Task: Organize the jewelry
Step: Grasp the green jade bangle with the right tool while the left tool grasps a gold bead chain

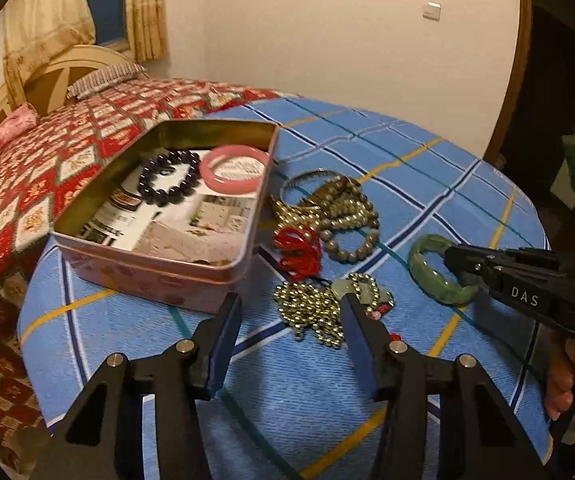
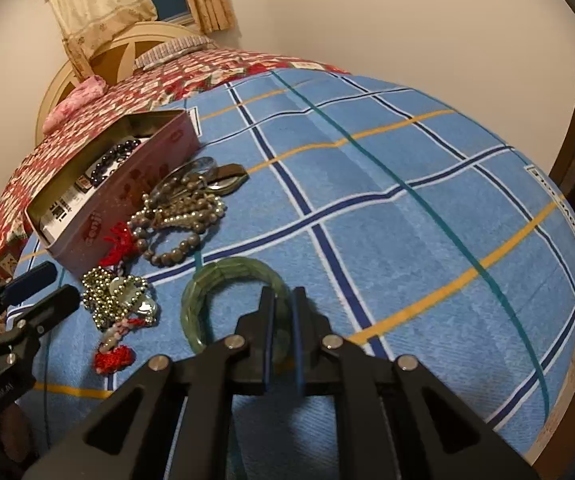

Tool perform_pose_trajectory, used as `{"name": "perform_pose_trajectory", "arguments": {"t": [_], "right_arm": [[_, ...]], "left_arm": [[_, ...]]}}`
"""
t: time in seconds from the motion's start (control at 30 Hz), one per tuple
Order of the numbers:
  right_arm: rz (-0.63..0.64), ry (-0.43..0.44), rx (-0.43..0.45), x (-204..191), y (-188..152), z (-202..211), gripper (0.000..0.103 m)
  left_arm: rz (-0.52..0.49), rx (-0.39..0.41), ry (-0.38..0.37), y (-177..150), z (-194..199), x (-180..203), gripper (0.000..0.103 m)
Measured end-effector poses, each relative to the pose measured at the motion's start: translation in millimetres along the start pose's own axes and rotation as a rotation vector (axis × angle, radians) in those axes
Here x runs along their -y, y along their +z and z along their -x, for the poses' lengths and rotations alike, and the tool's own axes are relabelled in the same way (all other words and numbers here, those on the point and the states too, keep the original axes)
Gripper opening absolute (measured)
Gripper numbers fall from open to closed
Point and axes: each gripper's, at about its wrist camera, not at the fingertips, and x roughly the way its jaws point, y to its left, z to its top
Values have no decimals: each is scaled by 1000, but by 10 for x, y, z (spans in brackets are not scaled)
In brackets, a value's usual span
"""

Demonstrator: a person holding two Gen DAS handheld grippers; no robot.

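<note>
A pink tin box (image 1: 155,276) (image 2: 135,184) stands on the blue checked cloth. It holds a dark bead bracelet (image 1: 169,176) and a pink bangle (image 1: 234,168). Beside it lies a heap of jewelry: grey bead bracelets (image 1: 347,216) (image 2: 175,216), red tassels (image 1: 299,246), a gold bead chain with a pendant (image 1: 319,308) (image 2: 115,300). My right gripper (image 2: 283,300) (image 1: 453,258) is shut on a green jade bangle (image 2: 207,292) (image 1: 431,272), right of the heap. My left gripper (image 1: 291,312) (image 2: 53,284) is open and empty, near the gold chain.
The blue cloth (image 2: 407,220) lies on a bed with a red patterned quilt (image 1: 27,184), pillows and a headboard at the far left. A wooden frame (image 1: 515,60) stands at the right.
</note>
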Motion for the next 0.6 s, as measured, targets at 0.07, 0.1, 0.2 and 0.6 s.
{"name": "perform_pose_trajectory", "arguments": {"t": [0.07, 0.1, 0.2, 0.6], "right_arm": [[1, 1, -2, -15, 14, -21, 11], [4, 0, -4, -20, 13, -25, 11], [25, -14, -8, -64, 12, -35, 11], [23, -10, 10, -48, 4, -1, 11]], "left_arm": [[-4, -18, -21, 10, -32, 24, 51], [1, -25, -25, 21, -52, 24, 47], [5, -55, -54, 26, -117, 23, 14], [7, 28, -92, 49, 102, -8, 4]]}}
